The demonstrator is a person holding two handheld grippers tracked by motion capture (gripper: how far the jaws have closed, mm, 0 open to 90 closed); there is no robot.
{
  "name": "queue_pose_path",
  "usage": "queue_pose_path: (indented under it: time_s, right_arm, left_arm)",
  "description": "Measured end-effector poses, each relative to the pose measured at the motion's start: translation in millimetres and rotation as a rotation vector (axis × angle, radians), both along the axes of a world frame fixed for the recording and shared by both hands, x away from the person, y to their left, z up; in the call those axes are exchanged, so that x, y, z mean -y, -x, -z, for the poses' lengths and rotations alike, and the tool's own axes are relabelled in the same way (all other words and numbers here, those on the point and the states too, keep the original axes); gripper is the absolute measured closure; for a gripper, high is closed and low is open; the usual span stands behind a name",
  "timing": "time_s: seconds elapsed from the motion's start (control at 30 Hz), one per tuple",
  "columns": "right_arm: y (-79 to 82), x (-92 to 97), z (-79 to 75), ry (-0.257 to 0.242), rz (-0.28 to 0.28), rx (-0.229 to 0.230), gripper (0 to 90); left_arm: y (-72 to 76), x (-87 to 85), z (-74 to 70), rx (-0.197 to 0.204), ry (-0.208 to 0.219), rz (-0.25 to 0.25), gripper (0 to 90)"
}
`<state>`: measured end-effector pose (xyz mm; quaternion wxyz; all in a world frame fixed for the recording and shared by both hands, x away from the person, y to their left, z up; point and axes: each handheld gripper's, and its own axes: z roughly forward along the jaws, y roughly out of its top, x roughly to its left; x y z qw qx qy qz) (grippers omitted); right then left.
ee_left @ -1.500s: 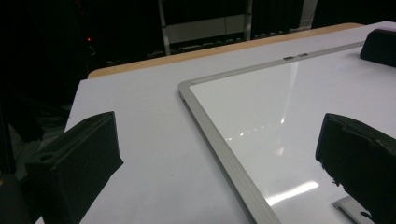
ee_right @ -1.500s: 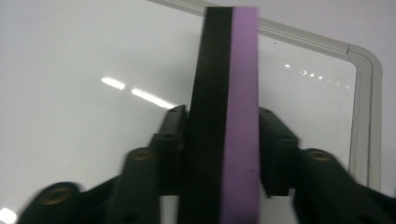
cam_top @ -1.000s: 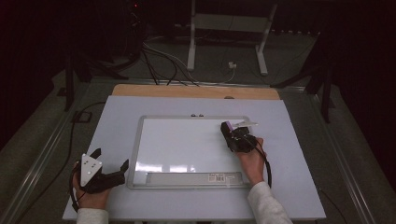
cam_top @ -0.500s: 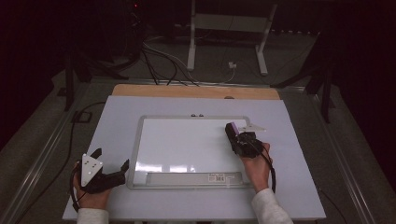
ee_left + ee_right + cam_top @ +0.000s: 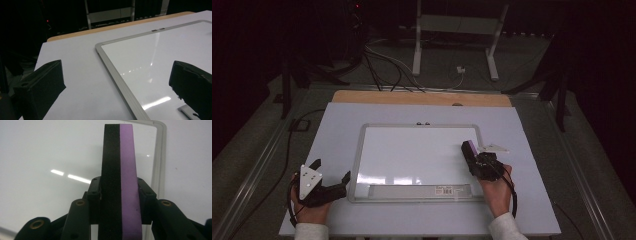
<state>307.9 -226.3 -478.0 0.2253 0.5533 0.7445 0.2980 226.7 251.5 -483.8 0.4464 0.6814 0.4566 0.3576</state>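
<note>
The right tool [image 5: 473,155] is pinching a purple-and-black eraser [image 5: 120,177] over the whiteboard [image 5: 412,155] near its right edge, while the left tool [image 5: 331,186] is resting spread beside the board's lower-left corner on the counter [image 5: 337,125].

— How does the right gripper [image 5: 471,153] stand?
— Jaws clamped tight, pointing away from the person, the hand [image 5: 495,190] behind it.
— And the left gripper [image 5: 332,184]?
— Jaws wide apart, gripper lying level.
</note>
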Motion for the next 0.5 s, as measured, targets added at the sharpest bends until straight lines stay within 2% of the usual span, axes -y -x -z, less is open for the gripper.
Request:
queue_pose_path:
  time_s: [0.17, 0.5]
  right_arm:
    - [12.2, 5.1, -0.9, -0.004, 0.011, -0.006, 63.5]
    - [32.3, 6.5, 2.8, 0.019, 0.009, 0.003, 63.5]
  left_arm:
    - [0.2, 0.4, -0.3, 0.001, 0.0, 0.0, 0.7]
    - [0.0, 1.1, 0.0, -0.001, -0.002, 0.0, 0.7]
